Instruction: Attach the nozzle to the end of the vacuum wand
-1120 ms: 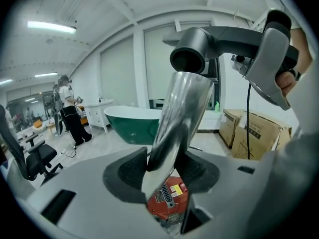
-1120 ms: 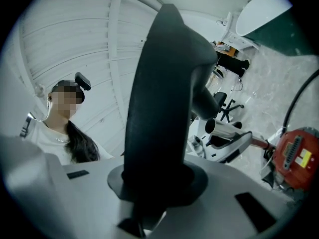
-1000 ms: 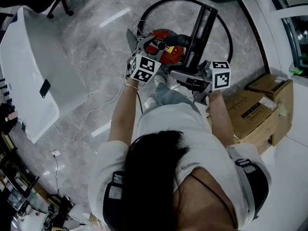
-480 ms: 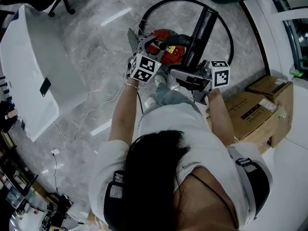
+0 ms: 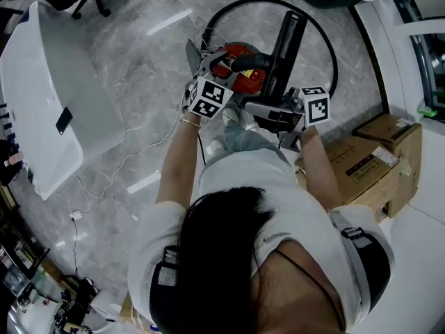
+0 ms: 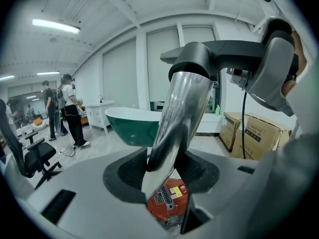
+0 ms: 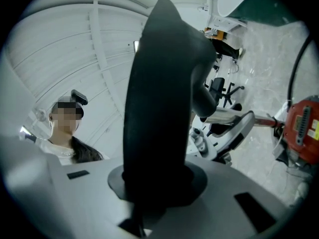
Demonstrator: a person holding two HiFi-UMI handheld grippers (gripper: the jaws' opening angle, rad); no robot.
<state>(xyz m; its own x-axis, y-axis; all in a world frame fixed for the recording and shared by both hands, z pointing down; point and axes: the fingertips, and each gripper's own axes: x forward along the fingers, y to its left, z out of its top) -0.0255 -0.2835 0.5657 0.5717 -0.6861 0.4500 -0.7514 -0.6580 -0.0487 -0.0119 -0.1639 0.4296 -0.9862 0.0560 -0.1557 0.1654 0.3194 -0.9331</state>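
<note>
Alignment step, with no coupling visible yet. The red vacuum canister [image 5: 229, 53] lay on the floor at upper centre of the head view. Just right of it the long, matte black nozzle [image 5: 286, 47] slanted upward, with the right gripper [image 7: 154, 183] clamped on its lower part. The left gripper [image 6: 167, 173] was closed on the wand [image 6: 179, 113], a glossy chrome tube under a grey handle. The next move would probably be to line the nozzle's socket up with the wand's free end and push it on.
</note>
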